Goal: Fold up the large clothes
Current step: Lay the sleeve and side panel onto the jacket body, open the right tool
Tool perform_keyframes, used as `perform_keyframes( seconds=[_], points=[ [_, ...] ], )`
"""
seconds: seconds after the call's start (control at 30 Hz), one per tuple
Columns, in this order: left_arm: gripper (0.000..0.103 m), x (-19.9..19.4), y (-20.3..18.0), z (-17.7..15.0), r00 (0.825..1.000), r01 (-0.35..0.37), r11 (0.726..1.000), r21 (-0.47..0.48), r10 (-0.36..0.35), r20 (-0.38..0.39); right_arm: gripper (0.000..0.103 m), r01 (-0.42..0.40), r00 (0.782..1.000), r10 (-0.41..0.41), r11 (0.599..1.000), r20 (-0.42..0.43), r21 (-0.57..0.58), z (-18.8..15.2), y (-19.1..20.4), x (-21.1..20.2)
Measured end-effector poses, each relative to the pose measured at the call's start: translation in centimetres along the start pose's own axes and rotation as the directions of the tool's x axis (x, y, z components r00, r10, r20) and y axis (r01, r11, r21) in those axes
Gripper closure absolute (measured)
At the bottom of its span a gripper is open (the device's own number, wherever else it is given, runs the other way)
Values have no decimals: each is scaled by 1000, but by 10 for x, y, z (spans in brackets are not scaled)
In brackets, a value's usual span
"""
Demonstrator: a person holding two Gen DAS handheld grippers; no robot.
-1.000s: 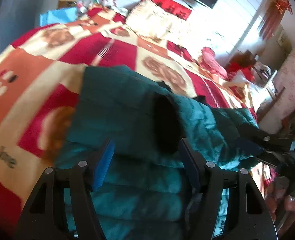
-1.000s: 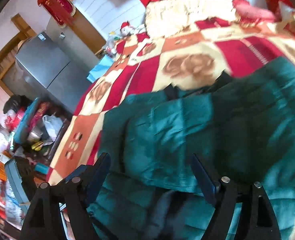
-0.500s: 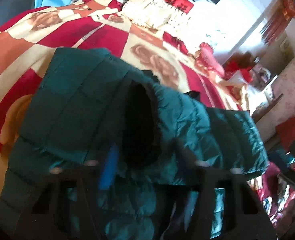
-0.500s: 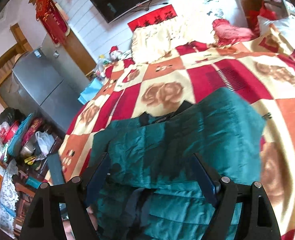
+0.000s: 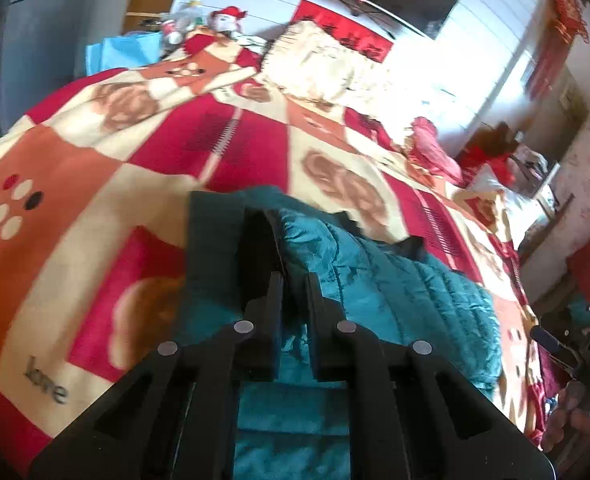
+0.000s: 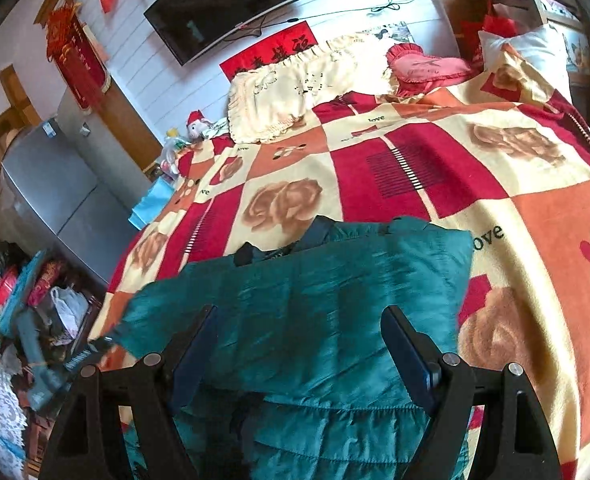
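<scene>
While the left gripper has its jaws drawn almost together, pinching a fold of the teal puffer jacket between the black fingers, the right gripper stands wide apart with nothing between its blue-padded fingers, hanging over the jacket without touching it. The jacket lies spread near the close edge of the bed, on a checked red, orange and cream blanket printed with roses. A dark lining shows at the jacket's collar. Farther up the bed rest a cream frilled pillow and a pink cushion. A dark television hangs on the white wall, and a grey fridge stands beside the bed.
</scene>
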State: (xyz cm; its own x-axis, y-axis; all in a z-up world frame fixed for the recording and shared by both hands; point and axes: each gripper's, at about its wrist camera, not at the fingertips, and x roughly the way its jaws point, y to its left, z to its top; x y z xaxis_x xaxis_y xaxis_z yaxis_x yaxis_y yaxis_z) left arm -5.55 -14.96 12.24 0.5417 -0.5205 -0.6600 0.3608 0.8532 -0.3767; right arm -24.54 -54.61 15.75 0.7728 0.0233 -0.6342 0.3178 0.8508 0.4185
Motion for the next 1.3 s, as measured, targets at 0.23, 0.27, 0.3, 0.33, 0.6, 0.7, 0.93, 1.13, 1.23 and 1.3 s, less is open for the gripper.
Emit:
perform_keyframes(
  seconds=[0.23,0.27,0.3,0.33,0.6,0.7,0.93,1.13,1.23,1.3],
  points=[
    [95,22,27,-24,996,-63,998,-1,63,-57,24,69,993,-78,993,-93,-99,-20,14,59],
    [95,25,28,-27,996,-70,998,0,70,-63,24,76,990,-88,991,-114,-110,-26,17,74],
    [95,26,30,-29,995,-69,998,-5,68,-67,24,88,984,-107,987,-141,-132,-34,21,90],
    [95,27,30,-30,996,-62,998,-12,61,-69,24,105,978,-130,982,-161,-155,-40,24,102],
    [63,-3,26,-13,997,-77,997,-2,77,-22,24,169,974,-194,966,-118,-193,-45,20,93],
    [42,-20,18,-7,996,-72,997,11,71,62,24,175,982,-183,976,-50,-132,-30,3,61],
    [42,-3,-7,-4,994,-96,991,96,90,65,22,207,977,-208,978,-54,-27,0,-29,36],
    [42,42,-19,-21,989,-142,978,150,148,-29,56,186,963,-177,982,-202,29,-20,-65,75],
    [41,63,-22,-32,985,-138,977,161,152,-78,73,174,973,-160,982,-168,68,-28,-82,72],
    [41,71,-26,-36,986,-126,978,165,141,-84,76,199,970,-190,979,-155,45,-28,-86,70]
  ],
)
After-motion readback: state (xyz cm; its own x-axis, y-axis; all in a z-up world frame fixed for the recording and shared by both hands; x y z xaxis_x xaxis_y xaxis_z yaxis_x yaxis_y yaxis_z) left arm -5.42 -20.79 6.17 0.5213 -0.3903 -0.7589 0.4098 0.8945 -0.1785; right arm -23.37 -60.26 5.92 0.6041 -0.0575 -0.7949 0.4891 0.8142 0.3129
